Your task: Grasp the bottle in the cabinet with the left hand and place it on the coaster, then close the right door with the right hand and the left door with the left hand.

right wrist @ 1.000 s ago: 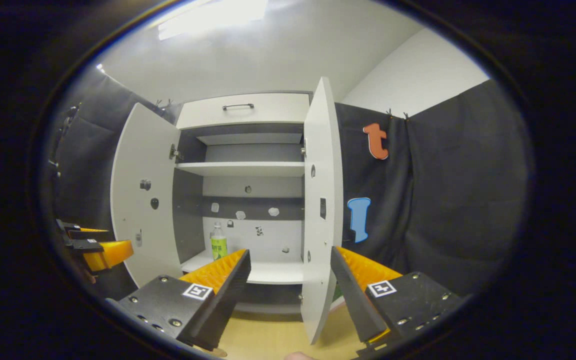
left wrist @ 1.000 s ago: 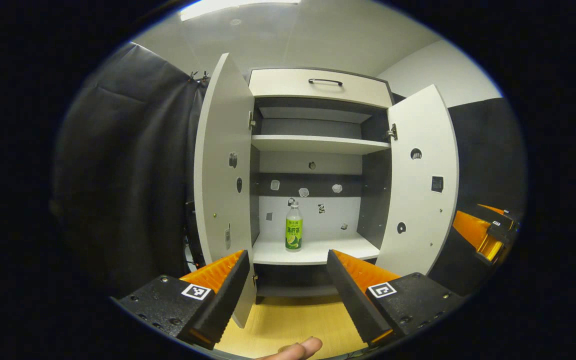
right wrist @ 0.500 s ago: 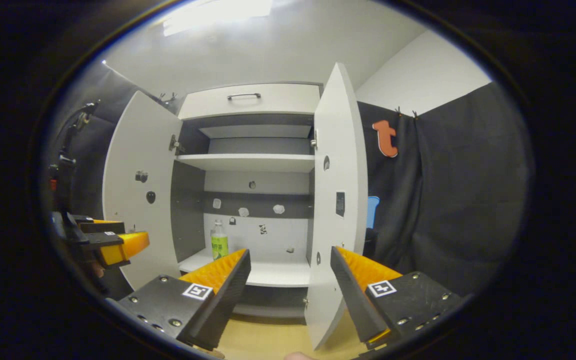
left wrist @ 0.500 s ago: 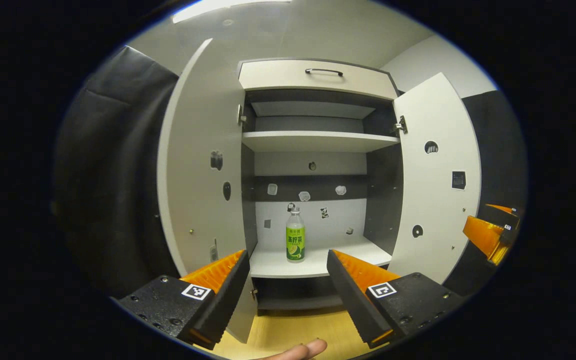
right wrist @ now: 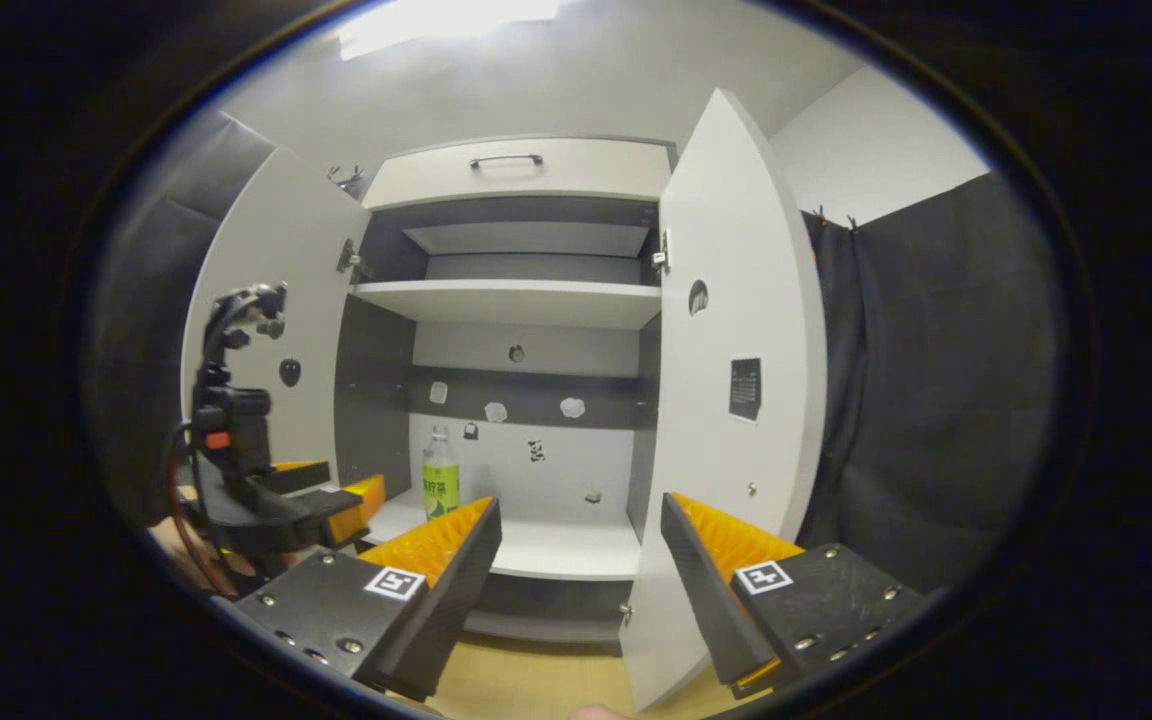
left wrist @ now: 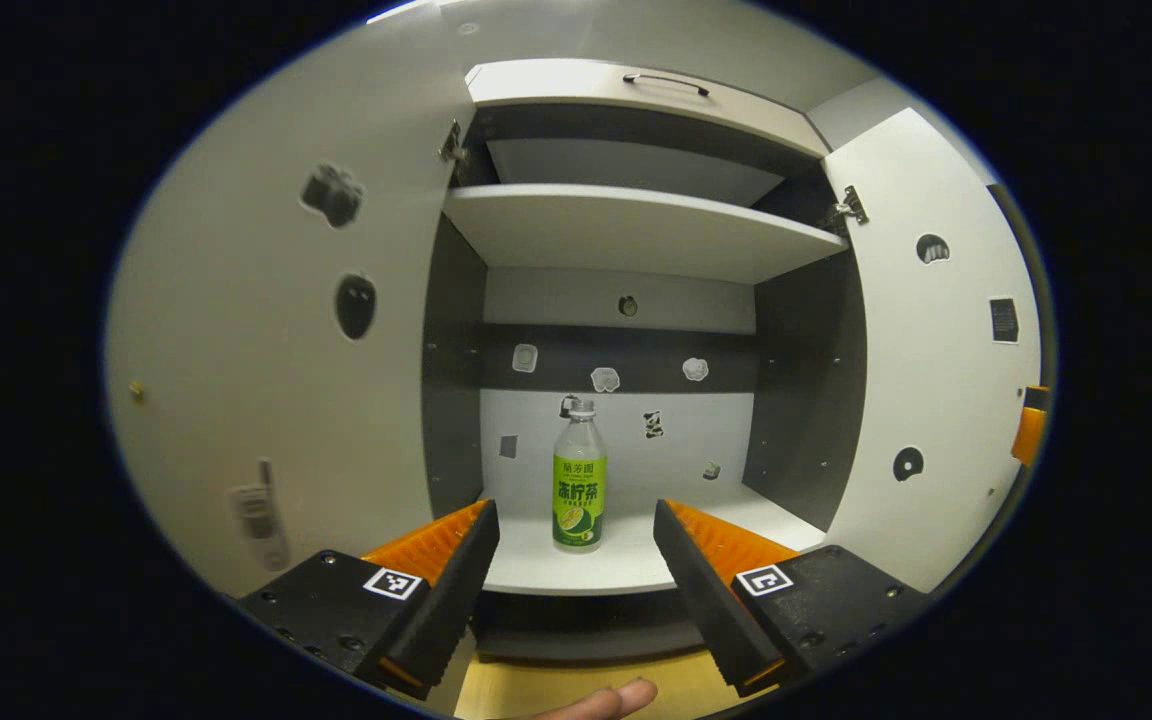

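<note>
A clear bottle with a green label (left wrist: 578,475) stands upright on the cabinet's lower white shelf (left wrist: 626,565). In the left gripper view my left gripper (left wrist: 576,590) is open, its fingers just short of the shelf's front edge, the bottle centred beyond the gap. Both doors hang open: the left door (left wrist: 276,350) close on the left, the right door (left wrist: 936,340) on the right. In the right gripper view my right gripper (right wrist: 581,590) is open and holds nothing; the right door (right wrist: 736,420) stands just ahead of it. The bottle (right wrist: 440,484) and the left gripper (right wrist: 326,505) lie to its left.
An upper shelf (left wrist: 636,225) spans the cabinet, and a drawer with a dark handle (left wrist: 666,82) sits on top. Small stickers dot the back wall and both doors. A light wooden surface (right wrist: 526,685) lies below the cabinet. Black cloth (right wrist: 936,380) hangs right of the right door.
My left gripper has moved forward toward the cabinet, so the bottle and shelf look larger and nearer. The right gripper has also edged forward, bringing the right door closer.
</note>
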The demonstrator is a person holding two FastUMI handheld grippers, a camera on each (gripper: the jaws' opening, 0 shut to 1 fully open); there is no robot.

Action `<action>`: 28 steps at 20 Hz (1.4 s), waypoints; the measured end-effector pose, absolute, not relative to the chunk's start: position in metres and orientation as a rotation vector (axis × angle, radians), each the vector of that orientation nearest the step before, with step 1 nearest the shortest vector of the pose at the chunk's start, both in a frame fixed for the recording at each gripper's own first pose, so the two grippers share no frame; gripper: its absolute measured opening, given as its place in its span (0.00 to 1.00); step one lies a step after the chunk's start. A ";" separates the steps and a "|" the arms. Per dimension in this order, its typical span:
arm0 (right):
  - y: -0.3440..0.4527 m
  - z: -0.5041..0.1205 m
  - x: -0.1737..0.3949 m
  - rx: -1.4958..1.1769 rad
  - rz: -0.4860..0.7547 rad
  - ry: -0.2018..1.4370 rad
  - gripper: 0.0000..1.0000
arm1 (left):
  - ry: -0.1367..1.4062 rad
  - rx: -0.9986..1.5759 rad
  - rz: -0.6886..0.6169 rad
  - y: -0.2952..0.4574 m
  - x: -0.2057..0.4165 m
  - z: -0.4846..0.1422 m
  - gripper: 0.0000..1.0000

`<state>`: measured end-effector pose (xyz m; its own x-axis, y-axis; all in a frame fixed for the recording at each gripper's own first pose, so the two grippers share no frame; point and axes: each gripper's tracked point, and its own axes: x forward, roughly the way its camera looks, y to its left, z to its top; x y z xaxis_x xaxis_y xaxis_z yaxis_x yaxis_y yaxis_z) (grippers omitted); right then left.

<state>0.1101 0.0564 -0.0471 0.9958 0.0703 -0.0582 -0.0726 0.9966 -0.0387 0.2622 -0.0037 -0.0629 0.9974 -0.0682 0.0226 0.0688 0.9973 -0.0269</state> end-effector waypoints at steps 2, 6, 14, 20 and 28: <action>0.058 -0.051 0.115 -0.045 0.070 0.061 0.97 | 0.006 -0.034 -0.072 -0.003 0.301 -0.081 0.99; 0.063 -0.055 0.117 -0.029 0.080 0.068 0.97 | 0.047 -0.063 -0.027 0.006 0.362 -0.104 0.98; 0.055 -0.073 0.110 -0.042 0.006 0.102 0.95 | 0.060 -0.092 -0.037 -0.002 0.438 -0.113 1.00; 0.055 -0.070 0.087 -0.087 0.003 0.105 0.98 | 0.080 -0.018 -0.097 -0.016 0.447 -0.102 0.81; 0.048 -0.058 0.056 -0.032 0.017 0.073 0.97 | 0.032 -0.055 -0.194 -0.047 0.352 -0.060 0.80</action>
<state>0.0556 0.0476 -0.0579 0.9972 0.0153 -0.0728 -0.0177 0.9993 -0.0315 0.3522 -0.0468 -0.0597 0.9806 -0.1940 -0.0269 0.1922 0.9797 -0.0575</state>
